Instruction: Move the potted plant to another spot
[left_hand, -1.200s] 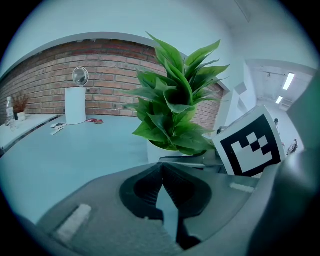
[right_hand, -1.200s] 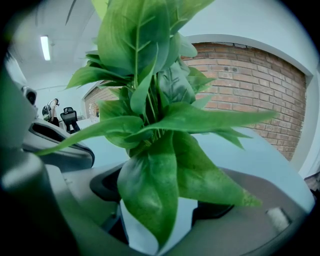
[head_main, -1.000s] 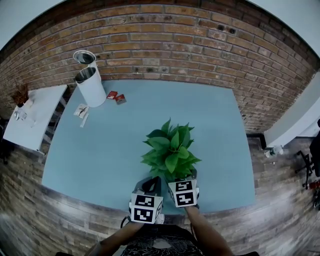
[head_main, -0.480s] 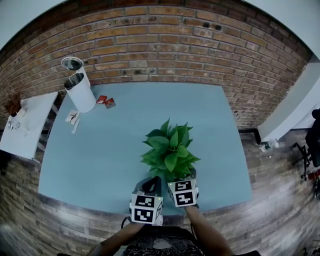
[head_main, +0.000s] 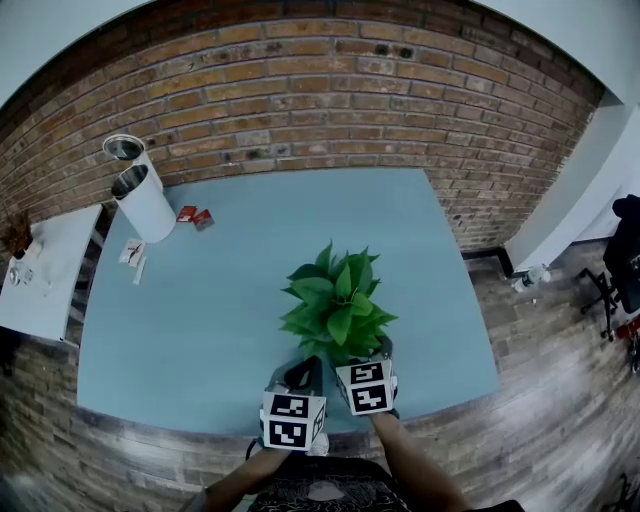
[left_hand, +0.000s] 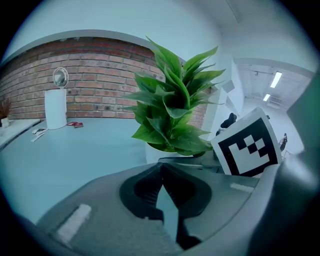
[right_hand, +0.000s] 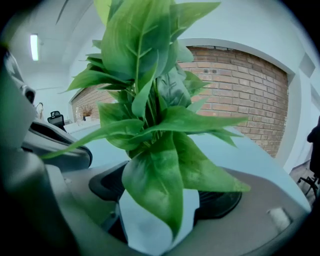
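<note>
Head view: we look steeply down on a pale blue bench (head_main: 200, 330) that runs back to a red brick wall (head_main: 300, 90). The potted plant (head_main: 338, 305) is near the bench's front edge, a little right of the middle. Its broad green leaves spread wide and hide most of what is under them.

Our right gripper (head_main: 374, 352) comes in from the near side and meets the plant at its base. Our left gripper (head_main: 302, 372) sits just beside it, under the plant's near leaves.

In the right gripper view, the jaws are closed against the white pot (right_hand: 145, 225), one on each side, and leaves fill most of the frame. In the left gripper view, the jaws are pressed together at their tips with nothing between them. The plant stands just ahead and to the right, with the right gripper's marker cube (left_hand: 247, 145) beside it. We cannot tell whether the pot rests on the bench or is raised off it.

At the bench's far left corner stand two white cylindrical bins (head_main: 143, 200). Two small red packets (head_main: 195, 215) and some paper slips (head_main: 133, 255) lie near them. A white side table (head_main: 45, 270) stands off the bench's left end.
</note>
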